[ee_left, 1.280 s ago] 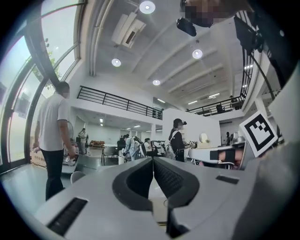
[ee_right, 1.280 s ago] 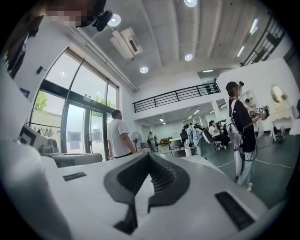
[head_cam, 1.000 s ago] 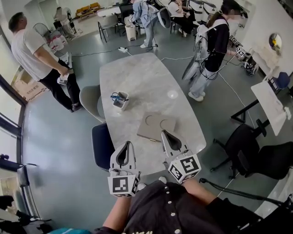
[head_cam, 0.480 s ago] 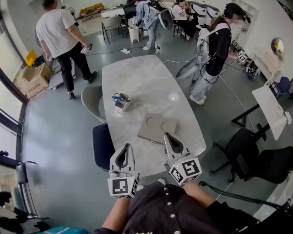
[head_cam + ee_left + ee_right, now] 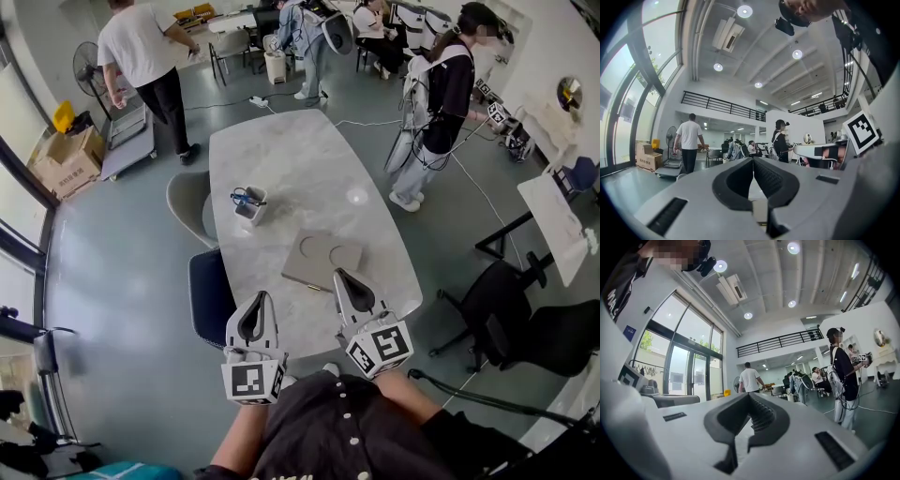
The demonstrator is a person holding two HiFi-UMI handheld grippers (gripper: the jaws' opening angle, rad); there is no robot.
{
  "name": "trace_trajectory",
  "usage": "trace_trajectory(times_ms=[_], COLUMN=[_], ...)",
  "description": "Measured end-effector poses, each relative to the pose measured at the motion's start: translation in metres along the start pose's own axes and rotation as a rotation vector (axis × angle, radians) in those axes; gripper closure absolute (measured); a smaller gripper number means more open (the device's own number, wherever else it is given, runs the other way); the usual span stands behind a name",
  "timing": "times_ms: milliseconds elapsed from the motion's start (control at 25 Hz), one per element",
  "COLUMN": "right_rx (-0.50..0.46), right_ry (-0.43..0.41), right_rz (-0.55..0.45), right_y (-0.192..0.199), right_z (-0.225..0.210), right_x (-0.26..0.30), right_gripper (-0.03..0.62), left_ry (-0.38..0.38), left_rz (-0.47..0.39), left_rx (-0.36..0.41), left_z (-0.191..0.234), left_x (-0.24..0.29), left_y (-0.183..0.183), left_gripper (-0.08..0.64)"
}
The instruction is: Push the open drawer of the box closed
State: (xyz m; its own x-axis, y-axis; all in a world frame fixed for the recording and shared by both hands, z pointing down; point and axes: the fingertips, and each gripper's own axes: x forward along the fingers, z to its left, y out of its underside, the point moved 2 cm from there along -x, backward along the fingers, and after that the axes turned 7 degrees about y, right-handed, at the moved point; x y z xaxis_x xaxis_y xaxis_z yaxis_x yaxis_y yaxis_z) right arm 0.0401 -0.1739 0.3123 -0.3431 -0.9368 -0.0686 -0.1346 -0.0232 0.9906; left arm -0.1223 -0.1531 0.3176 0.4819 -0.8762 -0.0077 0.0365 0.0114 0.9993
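The right tool [image 5: 343, 281] has its two jaws pressed together with nothing between them. The left tool [image 5: 262, 302] is just the same. Both are held low by the near end of the worktop [image 5: 300, 159], pointing away from the person.

The box [image 5: 317, 257] lies flat on the worktop, straight ahead of the right tool. That tool's tip is at the box's near edge, but I cannot tell if they touch. The left tool is off to one side and further from the box, so I think the right one is better placed to push.

The box's long side runs across, a bit slanted. I cannot make out the drawer, or which side it sticks out of. The tools' own views look out across the room, so they do not help. A cup of pens [image 5: 247, 206] stands further up the worktop.
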Motion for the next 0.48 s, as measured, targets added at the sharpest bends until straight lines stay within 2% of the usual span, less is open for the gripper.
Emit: trace_trajectory(times_ms=[480], right_rx=[-0.006], right_ry=[0.006], right_rz=[-0.007], right_y=[-0.0070], right_z=[0.0004], right_x=[0.0009], right_gripper=[0.595], left_ry=[0.002], left_rz=[-0.016], left_rx=[0.006], left_z=[-0.0007], left_x=[-0.0003], left_y=[-0.0063], left_gripper=[0.543])
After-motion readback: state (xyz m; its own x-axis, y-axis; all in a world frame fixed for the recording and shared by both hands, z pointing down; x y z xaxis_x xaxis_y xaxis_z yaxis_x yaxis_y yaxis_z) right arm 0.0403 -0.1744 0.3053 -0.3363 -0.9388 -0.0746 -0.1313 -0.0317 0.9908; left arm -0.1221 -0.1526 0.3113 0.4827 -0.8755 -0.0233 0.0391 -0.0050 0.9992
